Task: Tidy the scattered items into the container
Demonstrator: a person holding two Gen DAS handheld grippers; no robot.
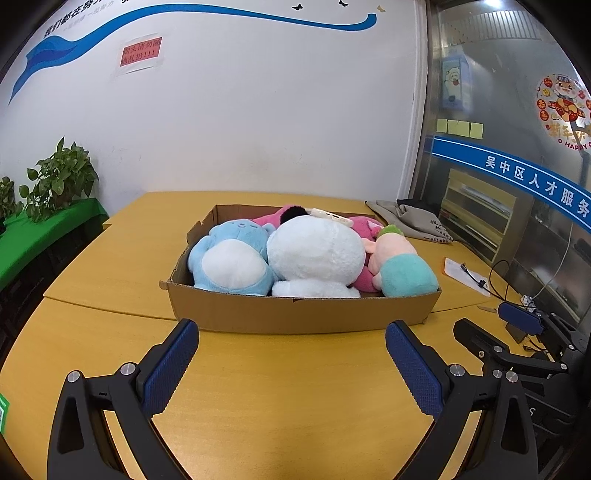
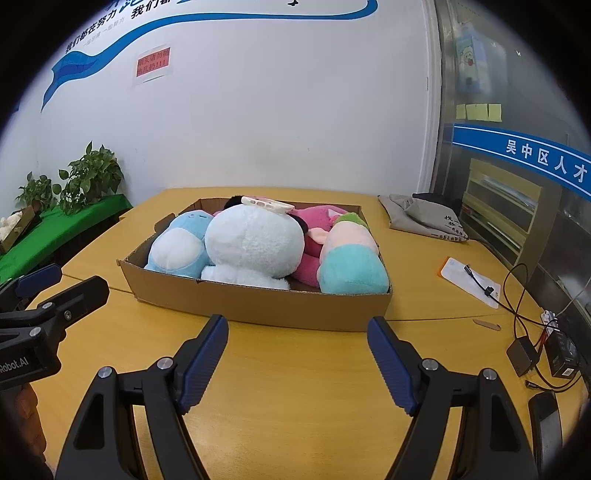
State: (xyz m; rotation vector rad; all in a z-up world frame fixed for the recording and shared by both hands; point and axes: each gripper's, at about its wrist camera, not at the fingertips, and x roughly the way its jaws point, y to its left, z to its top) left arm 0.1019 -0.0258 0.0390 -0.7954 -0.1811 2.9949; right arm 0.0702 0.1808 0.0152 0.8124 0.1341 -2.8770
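While both tools hover over the table's near edge | left gripper [image 1: 291, 369] released, empty | right gripper [image 2: 297, 365] released, empty | plush toys [image 1: 314, 254] packed inside cardboard box [image 1: 295, 314] mid-table, toward far edge.

On the casing of my left gripper [image 2: 22, 332], at the left edge of my right wrist view, I can read "Robot.AI" in pale letters. Right of the cardboard box [image 1: 295, 314], the blue band [image 1: 517, 173] across the glass partition reads 吴中区人才服务. Above that band, a round red sticker [image 1: 563, 107] carries 新年 and "HAPPY", with the remainder cut off. Up and left of the box, blue lettering [image 2: 99, 31] on the white wall begins 我们都在努力; smaller characters beneath it are too fine for me to read. Under it, the red notice [image 1: 141, 56] ends in "!!!", possibly 烟头请勿随地乱扔. The grey bag [image 2: 424, 218] right of the box bears dark characters I cannot make out.
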